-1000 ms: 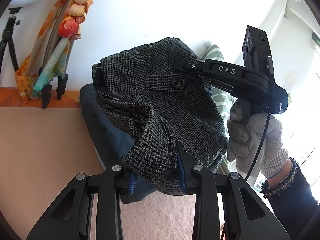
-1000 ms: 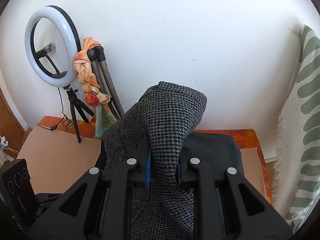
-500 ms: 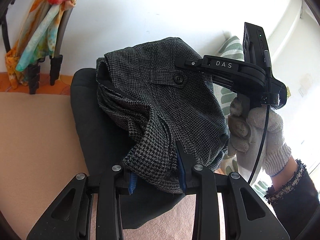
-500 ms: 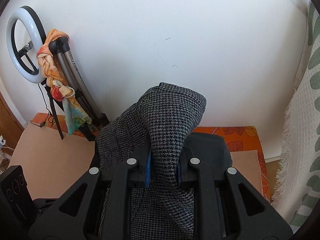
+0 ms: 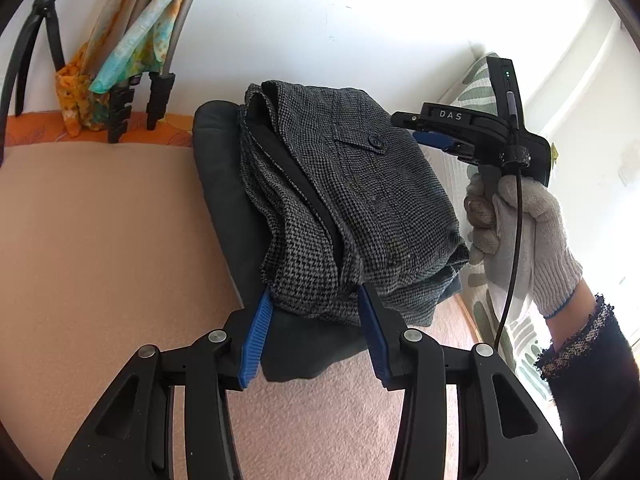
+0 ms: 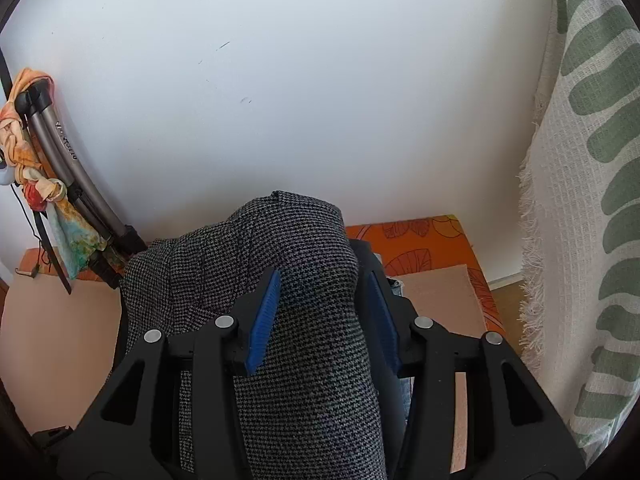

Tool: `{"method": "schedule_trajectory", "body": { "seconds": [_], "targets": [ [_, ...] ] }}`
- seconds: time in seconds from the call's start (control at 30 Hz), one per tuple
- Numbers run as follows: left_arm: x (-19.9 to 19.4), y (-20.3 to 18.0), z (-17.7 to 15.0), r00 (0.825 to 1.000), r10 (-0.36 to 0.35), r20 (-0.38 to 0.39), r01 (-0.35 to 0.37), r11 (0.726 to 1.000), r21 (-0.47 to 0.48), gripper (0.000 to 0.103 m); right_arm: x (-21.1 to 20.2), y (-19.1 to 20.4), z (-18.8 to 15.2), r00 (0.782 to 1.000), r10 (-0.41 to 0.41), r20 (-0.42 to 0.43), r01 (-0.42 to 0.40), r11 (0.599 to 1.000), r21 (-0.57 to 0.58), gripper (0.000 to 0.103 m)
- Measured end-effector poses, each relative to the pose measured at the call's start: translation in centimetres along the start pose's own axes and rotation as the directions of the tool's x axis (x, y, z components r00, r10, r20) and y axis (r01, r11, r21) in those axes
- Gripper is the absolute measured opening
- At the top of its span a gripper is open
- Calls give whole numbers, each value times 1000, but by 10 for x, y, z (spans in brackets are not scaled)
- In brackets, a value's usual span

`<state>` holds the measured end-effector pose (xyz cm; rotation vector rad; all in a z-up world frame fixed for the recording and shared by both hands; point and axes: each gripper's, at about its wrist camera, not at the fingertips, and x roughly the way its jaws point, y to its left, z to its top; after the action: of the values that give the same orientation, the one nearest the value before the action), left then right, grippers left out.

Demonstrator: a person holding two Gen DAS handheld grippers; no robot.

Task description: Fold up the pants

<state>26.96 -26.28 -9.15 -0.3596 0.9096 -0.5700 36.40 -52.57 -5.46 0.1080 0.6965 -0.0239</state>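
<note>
The folded grey houndstooth wool pants (image 5: 348,200) lay on a dark cushion (image 5: 224,184); the left gripper (image 5: 316,312) and right gripper (image 6: 320,304) had just been opening, pads spread around the cloth.

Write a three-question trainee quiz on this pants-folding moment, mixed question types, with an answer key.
1. True or false: the houndstooth pants lie folded on top of a dark garment.
2. Multiple choice: the button on the pants sits on a) a pocket flap, b) a belt, c) a zipper.
3. Fill in: the hand holding the right gripper wears a ___ glove.

Key: 1 true. 2 a. 3 white knit. Both grippers' jaws have just been opening; the left gripper and the right one no longer pinch the fabric, though it is still between them.
</note>
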Motion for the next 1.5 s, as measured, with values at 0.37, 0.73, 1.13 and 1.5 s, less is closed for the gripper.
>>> {"method": "schedule_trajectory", "body": {
  "seconds": [0.37,0.73,1.13,1.5],
  "targets": [
    [-68,2,-14,999,-8,35,6,998,60,45,-86,30,-31,997,-44,61,43,999,19,67],
    [-151,-17,-16,993,2,114,-23,984,178,66,-167,75,-107,994,-59,94,47,991,123,71],
    [-215,-26,-45,986,44,161,-87,959,270,76,-234,133,-160,979,-136,152,124,989,82,88],
    [-242,-41,-70,954,134,270,-234,893,383,89,-254,160,-206,970,-124,208,105,990,98,93]
  ]
}}
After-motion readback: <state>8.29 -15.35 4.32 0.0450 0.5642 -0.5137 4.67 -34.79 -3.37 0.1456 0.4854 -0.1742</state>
